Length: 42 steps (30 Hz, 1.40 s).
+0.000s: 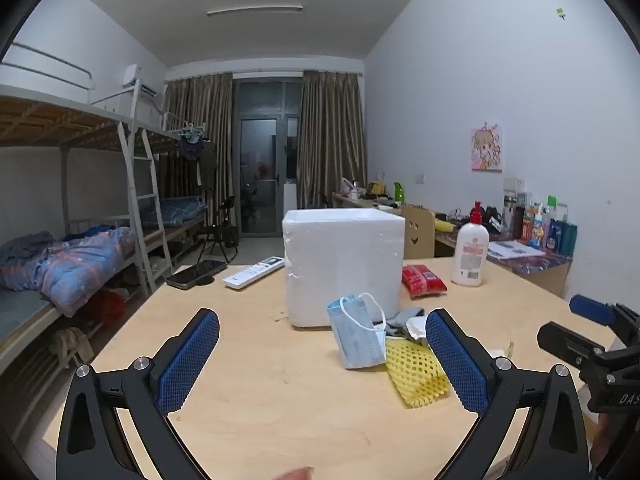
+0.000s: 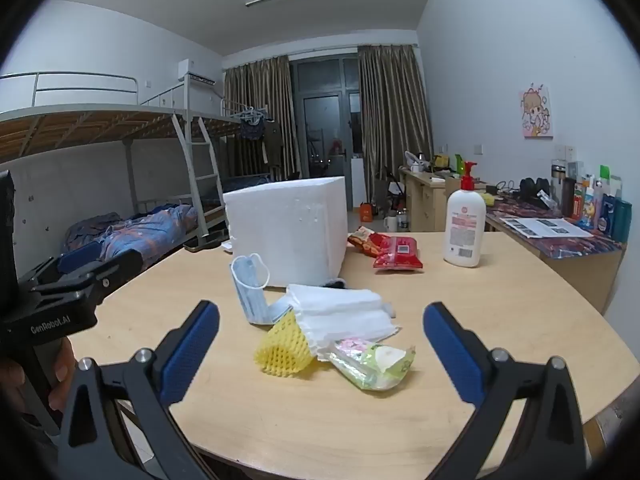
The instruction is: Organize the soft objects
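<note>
From my right wrist view, the foam box (image 2: 288, 228) sits mid-frame on the table (image 2: 500, 320). The face mask (image 2: 252, 292) leans just below and left of the box. Lower centre there's a pile: the foam net (image 2: 284, 346) left, the folded cloth (image 2: 344, 314) over it, and the snack packet (image 2: 372, 362) at its lower right. Right of the box lie two snack bags (image 2: 394, 252), then the lotion bottle (image 2: 464, 220) further right. In my left wrist view, the remote (image 1: 254, 272) and phone (image 1: 196, 274) lie left of the box, toward the far edge.
</note>
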### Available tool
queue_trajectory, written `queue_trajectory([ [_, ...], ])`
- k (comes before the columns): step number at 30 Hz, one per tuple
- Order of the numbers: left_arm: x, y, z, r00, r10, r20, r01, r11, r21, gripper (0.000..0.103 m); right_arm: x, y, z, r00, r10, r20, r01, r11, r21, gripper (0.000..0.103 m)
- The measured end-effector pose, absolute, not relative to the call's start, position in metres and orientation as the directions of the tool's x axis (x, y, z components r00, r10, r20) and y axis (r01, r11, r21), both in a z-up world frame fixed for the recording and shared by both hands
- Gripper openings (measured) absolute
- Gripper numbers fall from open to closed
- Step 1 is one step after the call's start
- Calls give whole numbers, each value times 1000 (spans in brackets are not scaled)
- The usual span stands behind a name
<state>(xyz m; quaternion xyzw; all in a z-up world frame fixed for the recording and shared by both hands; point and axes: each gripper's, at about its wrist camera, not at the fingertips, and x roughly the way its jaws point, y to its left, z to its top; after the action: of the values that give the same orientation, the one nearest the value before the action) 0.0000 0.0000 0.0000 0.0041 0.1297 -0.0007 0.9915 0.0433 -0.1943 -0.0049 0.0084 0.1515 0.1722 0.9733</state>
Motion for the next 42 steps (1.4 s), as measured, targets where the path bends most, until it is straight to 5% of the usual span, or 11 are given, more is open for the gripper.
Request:
queue_trajectory([
  [4, 8, -4, -1, 964, -12, -265, 14, 1000, 6, 103, 42, -194, -5, 892, 340, -299, -335, 940, 68, 103],
  [6, -5, 2, 0, 981, -16, -193, 11, 1000, -27, 103, 41, -194, -5, 894, 339, -293, -334, 940, 70, 103],
  [20, 2, 4, -1, 965, -33, -259, 22, 999, -44, 103, 39, -195, -4, 894, 351, -278, -344, 936, 76, 103],
  [42, -2, 6, 0, 975, -4, -224, -7, 999, -47, 103, 38, -194, -4, 898, 344, -276, -337, 939, 74, 103],
])
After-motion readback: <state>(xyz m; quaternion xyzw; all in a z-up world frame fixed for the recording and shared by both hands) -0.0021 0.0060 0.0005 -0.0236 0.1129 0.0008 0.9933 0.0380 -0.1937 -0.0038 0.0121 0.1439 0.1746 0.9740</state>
